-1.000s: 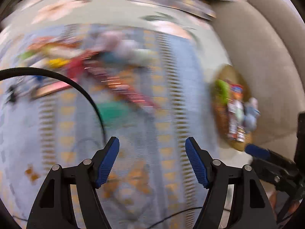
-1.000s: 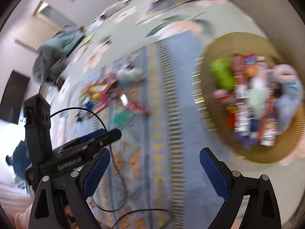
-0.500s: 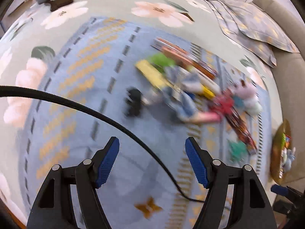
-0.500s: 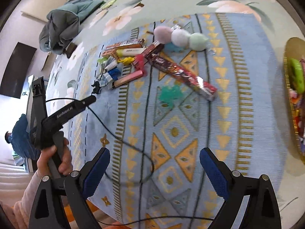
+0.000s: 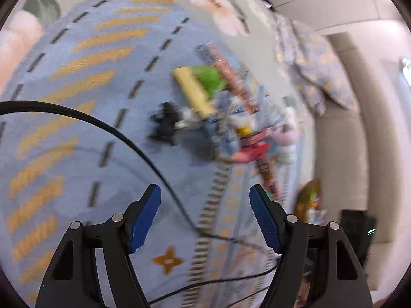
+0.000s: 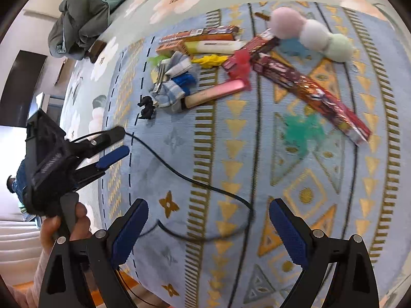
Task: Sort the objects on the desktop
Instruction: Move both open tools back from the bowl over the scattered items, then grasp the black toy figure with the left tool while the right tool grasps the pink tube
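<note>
A pile of small objects lies on the blue patterned rug (image 6: 231, 154): a black figure (image 6: 147, 107), a pink case (image 6: 215, 93), a long red snack box (image 6: 308, 89), three plush balls (image 6: 312, 36) and a teal toy (image 6: 301, 131). My right gripper (image 6: 208, 205) hangs open over bare rug, short of the pile. My left gripper (image 5: 204, 190) is open too, with nothing between its fingers, and points at the blurred black figure (image 5: 165, 124) and a yellow box (image 5: 194, 91). In the right wrist view the left gripper (image 6: 123, 140) sits at the rug's left edge, held by a hand (image 6: 64, 225).
A black cable (image 6: 179, 172) loops across the rug between the grippers and the pile. A woven basket (image 5: 309, 200) of sorted items stands at the right beside a beige sofa (image 5: 341, 128) with a pillow (image 5: 316, 69). A grey-green bundle of cloth (image 6: 82, 20) lies far left.
Both views have swung away from the basket toward the pile. The left gripper has come nearer to the black figure, and the right has dropped closer to the rug. Both stayed open.
</note>
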`<act>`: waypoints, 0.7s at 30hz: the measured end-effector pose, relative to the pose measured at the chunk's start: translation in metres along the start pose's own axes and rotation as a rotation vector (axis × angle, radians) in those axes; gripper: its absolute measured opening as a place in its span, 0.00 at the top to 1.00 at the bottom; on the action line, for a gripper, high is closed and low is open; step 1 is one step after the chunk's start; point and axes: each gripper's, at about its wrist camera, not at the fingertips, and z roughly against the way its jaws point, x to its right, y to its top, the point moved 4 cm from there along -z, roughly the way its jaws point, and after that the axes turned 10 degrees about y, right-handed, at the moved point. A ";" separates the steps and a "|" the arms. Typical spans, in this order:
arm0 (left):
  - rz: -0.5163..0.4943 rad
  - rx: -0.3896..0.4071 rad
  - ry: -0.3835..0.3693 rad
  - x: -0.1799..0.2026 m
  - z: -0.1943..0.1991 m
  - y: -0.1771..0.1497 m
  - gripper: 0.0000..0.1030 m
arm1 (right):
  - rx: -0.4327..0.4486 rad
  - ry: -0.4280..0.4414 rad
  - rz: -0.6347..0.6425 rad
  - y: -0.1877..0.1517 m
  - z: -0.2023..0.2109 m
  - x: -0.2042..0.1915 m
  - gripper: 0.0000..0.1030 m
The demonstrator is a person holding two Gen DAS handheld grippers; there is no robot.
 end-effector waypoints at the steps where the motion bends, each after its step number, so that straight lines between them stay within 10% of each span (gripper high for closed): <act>1: 0.010 0.007 -0.019 0.004 -0.001 0.003 0.32 | -0.004 -0.003 0.004 0.000 -0.001 -0.002 0.07; 9: 0.171 0.132 -0.046 -0.006 -0.028 0.043 0.32 | -0.027 -0.039 0.020 -0.004 -0.010 -0.002 0.07; 18: 0.212 0.306 0.328 -0.065 0.048 0.030 0.32 | -0.005 -0.043 -0.022 -0.008 -0.001 0.018 0.07; 21: 0.189 0.301 0.332 -0.070 0.054 0.039 0.32 | -0.003 -0.046 -0.028 -0.007 -0.002 0.022 0.07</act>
